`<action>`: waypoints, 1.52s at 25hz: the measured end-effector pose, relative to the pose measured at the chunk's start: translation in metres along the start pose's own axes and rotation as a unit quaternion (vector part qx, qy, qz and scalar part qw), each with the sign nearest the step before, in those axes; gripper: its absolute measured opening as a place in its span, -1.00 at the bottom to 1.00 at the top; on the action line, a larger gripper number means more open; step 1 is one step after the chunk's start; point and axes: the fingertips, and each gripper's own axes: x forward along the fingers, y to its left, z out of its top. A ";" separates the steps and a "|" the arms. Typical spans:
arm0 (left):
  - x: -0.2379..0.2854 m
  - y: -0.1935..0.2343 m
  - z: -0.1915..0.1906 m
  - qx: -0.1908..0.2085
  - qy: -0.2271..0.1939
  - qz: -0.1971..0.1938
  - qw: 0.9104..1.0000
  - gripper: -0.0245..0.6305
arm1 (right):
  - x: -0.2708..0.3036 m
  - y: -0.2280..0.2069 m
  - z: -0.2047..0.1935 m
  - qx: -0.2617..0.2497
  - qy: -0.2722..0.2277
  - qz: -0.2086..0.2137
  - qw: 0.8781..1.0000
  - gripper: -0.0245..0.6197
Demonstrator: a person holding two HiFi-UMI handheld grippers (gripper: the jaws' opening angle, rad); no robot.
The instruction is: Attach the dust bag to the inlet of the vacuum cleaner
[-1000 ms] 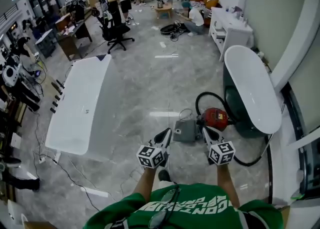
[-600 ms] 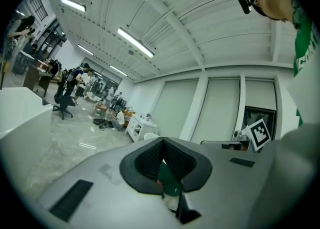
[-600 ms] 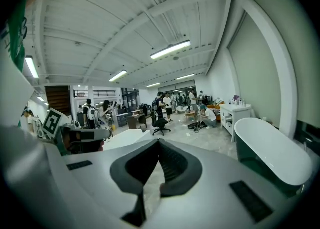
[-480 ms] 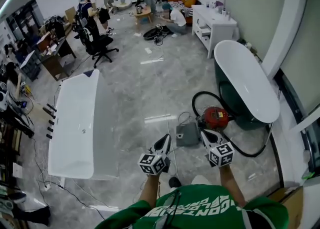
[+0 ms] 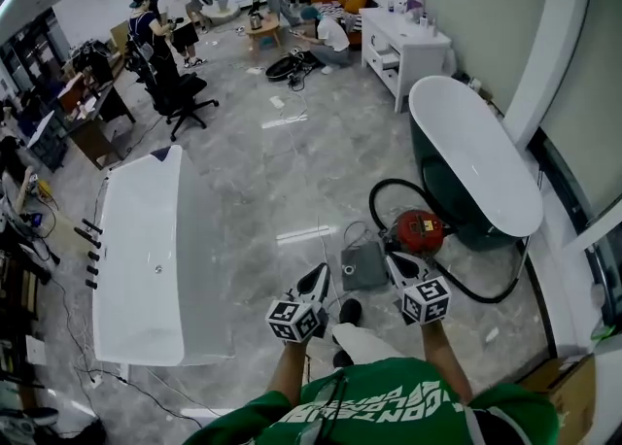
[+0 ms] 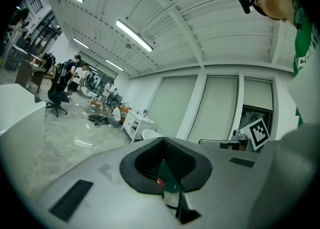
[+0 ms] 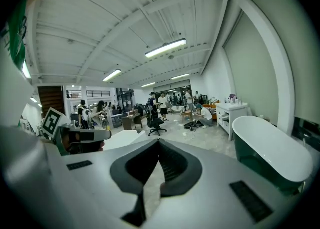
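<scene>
As the person is stepping closer, the left gripper [image 5: 322,275] and right gripper [image 5: 395,261], jaws together and empty, are nearing the flat grey dust bag [image 5: 365,263] beside the round red vacuum cleaner [image 5: 420,230], so attaching is not yet starting.

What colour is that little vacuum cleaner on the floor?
Red vacuum cleaner, with a black hose; the head view shows it best.

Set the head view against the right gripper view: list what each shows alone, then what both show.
Head view only: the red vacuum cleaner, its black hose and the flat grey dust bag on the floor. Right gripper view only: the ceiling lights. Both: the oval bathtub, the left gripper, and the right gripper with jaws shut on nothing.
</scene>
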 end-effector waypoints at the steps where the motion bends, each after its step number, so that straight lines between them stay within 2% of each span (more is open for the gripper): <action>1: 0.005 0.004 0.003 0.003 0.002 -0.002 1.000 -0.92 | 0.010 -0.001 0.003 0.000 -0.002 0.001 1.000 -0.90; 8: 0.042 0.056 0.040 0.032 0.018 -0.016 0.999 -0.92 | 0.085 -0.013 0.033 0.010 -0.026 0.005 1.000 -0.90; 17: 0.122 0.110 0.093 0.046 0.016 -0.037 0.998 -0.92 | 0.165 -0.058 0.081 0.012 -0.049 -0.004 0.999 -0.90; 25: 0.180 0.128 0.105 0.045 0.027 -0.067 0.996 -0.92 | 0.210 -0.091 0.099 0.010 -0.049 -0.006 0.999 -0.90; 30: 0.209 0.130 0.105 0.037 0.041 -0.087 0.995 -0.92 | 0.219 -0.105 0.100 0.011 -0.038 -0.015 0.999 -0.90; 33: 0.229 0.127 0.100 0.039 0.053 -0.111 0.992 -0.92 | 0.217 -0.120 0.093 0.016 -0.034 -0.039 0.999 -0.90; 38: 0.273 0.130 0.099 0.043 0.074 -0.164 0.983 -0.92 | 0.212 -0.154 0.091 0.034 -0.038 -0.104 0.993 -0.90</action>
